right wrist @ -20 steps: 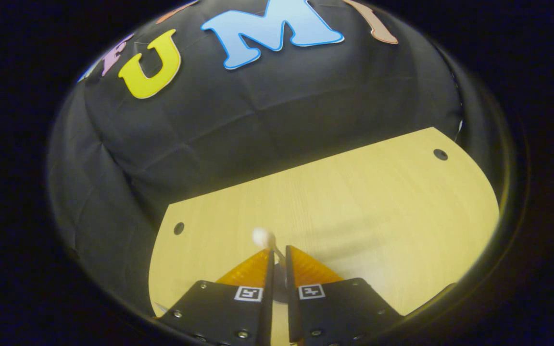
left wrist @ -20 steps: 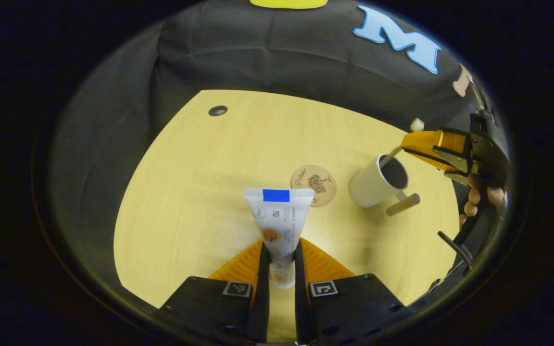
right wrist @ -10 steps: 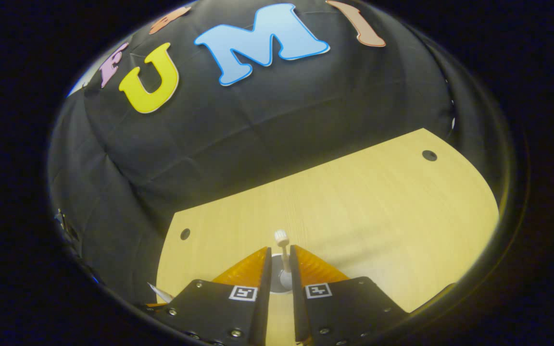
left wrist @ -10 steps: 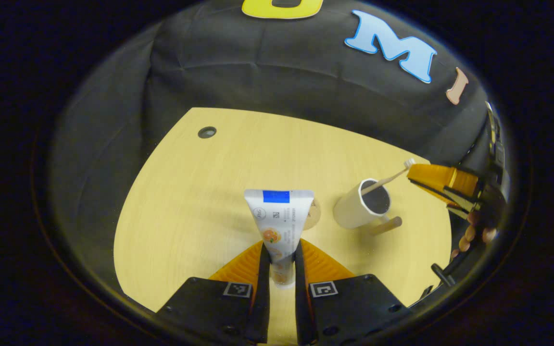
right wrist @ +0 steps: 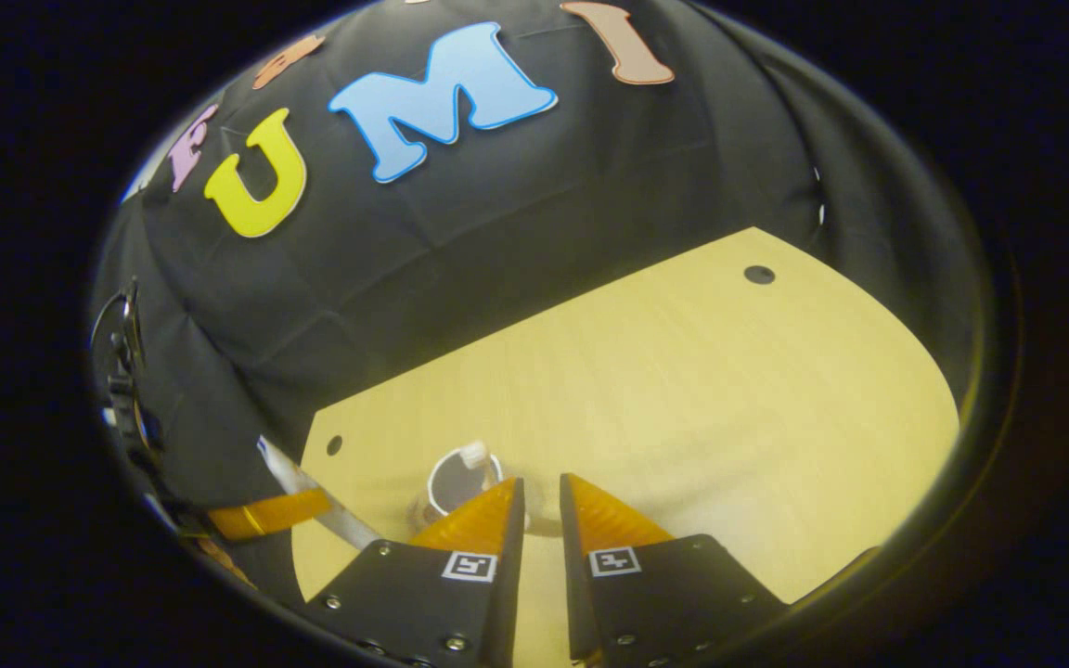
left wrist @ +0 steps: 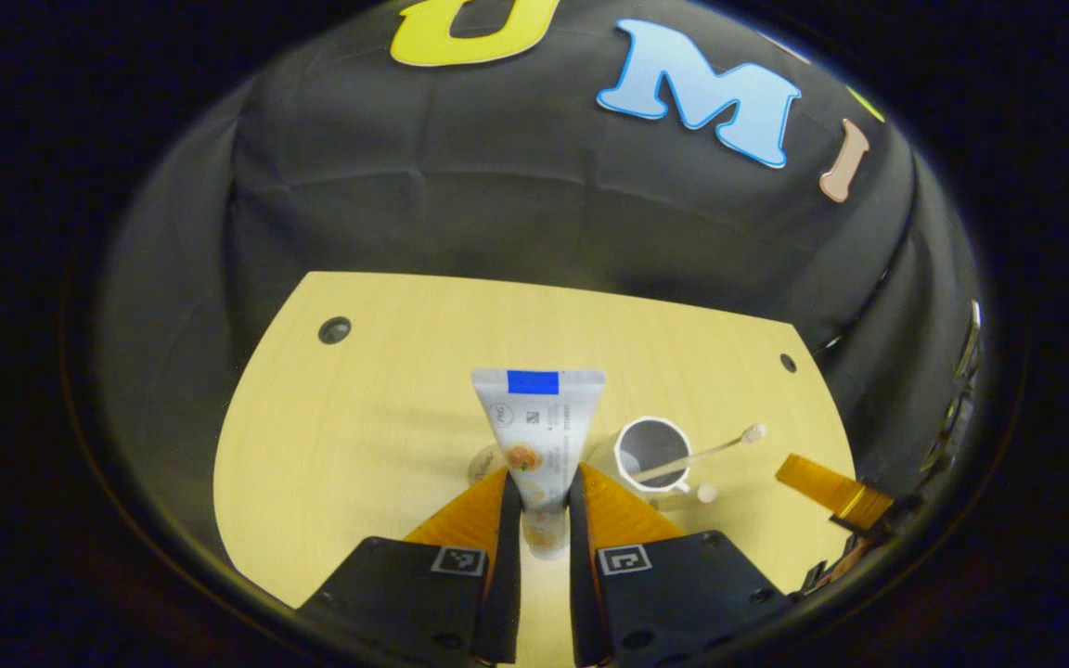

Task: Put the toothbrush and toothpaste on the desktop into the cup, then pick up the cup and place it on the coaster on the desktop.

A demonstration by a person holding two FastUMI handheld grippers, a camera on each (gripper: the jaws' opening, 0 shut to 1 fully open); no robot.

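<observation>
My left gripper [left wrist: 542, 471] is shut on the lower end of a white toothpaste tube [left wrist: 539, 417], which points up and forward above the table. Just right of it stands the white cup [left wrist: 619, 452] with a stub handle. A toothbrush [left wrist: 692, 456] leans out of it to the right. The round coaster [left wrist: 482, 464] peeks out left of the tube. My right gripper [right wrist: 541, 482] stands open by a narrow gap, empty, just right of the cup [right wrist: 432, 478]. It also appears in the left gripper view [left wrist: 831, 490], right of the cup. The left gripper [right wrist: 275, 513] with the tube [right wrist: 312, 487] is at the far left.
The pale wooden table [left wrist: 358, 417] has small round holes near its back corners [left wrist: 334, 329] [left wrist: 787, 362]. Black cloth walls close it in behind and at the sides. Bare tabletop [right wrist: 729, 390] stretches to the right of my right gripper.
My right gripper let go of the toothbrush, which now leans in the cup, and drew back. My left gripper carried the toothpaste closer to the cup.
</observation>
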